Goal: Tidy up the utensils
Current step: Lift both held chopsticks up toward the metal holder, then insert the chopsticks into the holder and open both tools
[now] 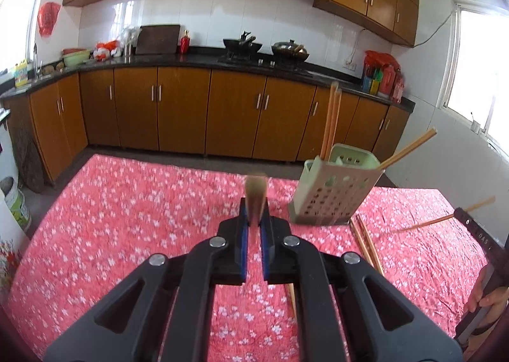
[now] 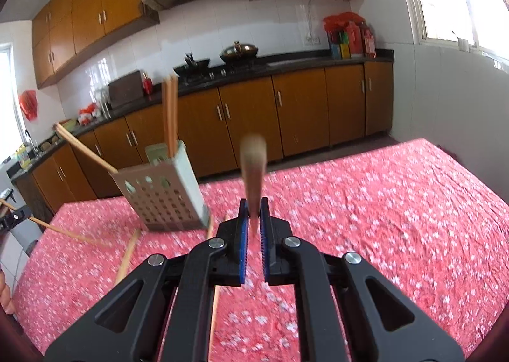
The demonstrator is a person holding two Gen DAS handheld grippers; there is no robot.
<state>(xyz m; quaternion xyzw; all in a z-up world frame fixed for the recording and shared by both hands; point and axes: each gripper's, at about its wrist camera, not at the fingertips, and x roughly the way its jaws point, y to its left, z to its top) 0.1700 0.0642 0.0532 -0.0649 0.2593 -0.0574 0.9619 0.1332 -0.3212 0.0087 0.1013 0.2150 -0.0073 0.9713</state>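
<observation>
We hold one chopstick pinched in the left gripper (image 1: 254, 222) and another in the right gripper (image 2: 254, 218). The perforated holder (image 1: 331, 193) stands between them, ahead. With such thin, end-on grips, either stick could swivel and miss its slot.

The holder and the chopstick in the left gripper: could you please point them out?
holder (image 1: 331, 199), left wrist view, perforated front wall.
chopstick (image 1: 255, 199), left wrist view, blurred shaft above the pads.
left gripper (image 1: 254, 218), left wrist view, between fingertips.
</observation>
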